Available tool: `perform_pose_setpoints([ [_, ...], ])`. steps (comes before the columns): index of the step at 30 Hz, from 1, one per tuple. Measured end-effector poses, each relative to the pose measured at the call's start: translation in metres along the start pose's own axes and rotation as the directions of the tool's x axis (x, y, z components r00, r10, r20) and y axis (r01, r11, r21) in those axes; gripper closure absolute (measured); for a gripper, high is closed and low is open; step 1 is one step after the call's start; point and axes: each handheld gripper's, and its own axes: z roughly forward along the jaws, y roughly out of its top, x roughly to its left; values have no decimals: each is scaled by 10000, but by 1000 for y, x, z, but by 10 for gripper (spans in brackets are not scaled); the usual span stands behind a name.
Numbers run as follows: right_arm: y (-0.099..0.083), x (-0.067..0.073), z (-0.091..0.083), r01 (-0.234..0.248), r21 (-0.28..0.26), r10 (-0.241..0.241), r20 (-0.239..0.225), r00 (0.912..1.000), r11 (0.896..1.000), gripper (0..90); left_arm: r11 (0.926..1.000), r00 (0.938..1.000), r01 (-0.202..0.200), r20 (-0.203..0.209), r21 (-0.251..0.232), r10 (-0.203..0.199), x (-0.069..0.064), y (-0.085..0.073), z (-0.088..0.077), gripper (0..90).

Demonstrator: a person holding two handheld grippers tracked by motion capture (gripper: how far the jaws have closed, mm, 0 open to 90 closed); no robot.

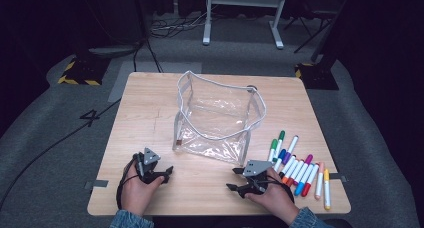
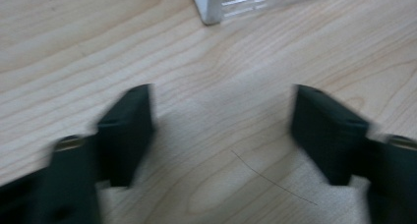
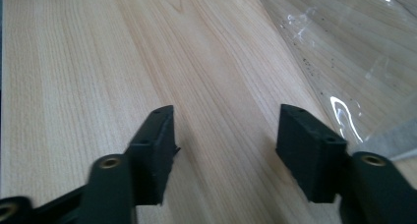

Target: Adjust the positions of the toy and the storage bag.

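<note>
Showing from above alone: markers [image 1: 300,170] beside right gripper [image 1: 239,180].

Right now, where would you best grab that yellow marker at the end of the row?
Probably mid-barrel. The yellow marker lies flat at the row's outer end, pointing away from the person, nothing on its right side. The open right gripper could come from above, one jaw on that free side, the other between it and the neighbouring marker.

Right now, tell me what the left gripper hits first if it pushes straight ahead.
Probably the clear bag's near corner. The left gripper is open, with bare table until there.
</note>
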Motion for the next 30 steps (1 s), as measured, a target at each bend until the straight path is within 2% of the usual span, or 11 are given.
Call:
perform_pose_setpoints([
  [2,1,1,-4,-116,177,116,6,9999,9998,500,9992,9991,406,96,63,-407,2,2,-2,370],
  [3,1,1,-7,-304,162,304,1,9995,9994,513,9992,9991,406,96,63,-407,2,2,-2,401],
  [4,2,1,-11,-622,-174,621,-85,9980,9979,523,9965,9960,824,346,-119,-819,3,4,-4,425],
  [5,4,1,-14,-792,-298,789,-114,9968,9964,527,9964,9959,825,389,-185,-818,4,6,-6,426],
  [10,10,-3,-37,-1019,-665,1040,285,9942,9926,552,9984,9984,378,442,-416,-359,5,15,-16,420],
  [16,16,-13,-61,-1605,-803,1669,802,9827,9838,563,9956,9969,-32,781,-940,106,5,36,-26,394],
  [20,24,-22,-76,-1832,-1214,2000,1444,9691,9756,530,9908,9959,-232,834,-1332,345,5,52,-23,367],
  [23,31,-27,-76,-1831,-1345,2051,1732,9633,9738,527,9885,9964,-209,783,-1499,329,8,61,-13,365],
  [27,40,-31,-63,-1638,-1302,1865,1874,9644,9779,551,9834,9930,-335,1057,-1782,529,7,72,-1,475],
  [29,44,-33,-57,-1511,-1301,1746,1934,9655,9799,601,9857,9920,-500,1067,-1609,677,4,76,2,686],
  [30,45,-34,-55,-1461,-1238,1687,1976,9656,9815,639,9851,9927,-830,739,-1509,950,4,77,2,751],
])
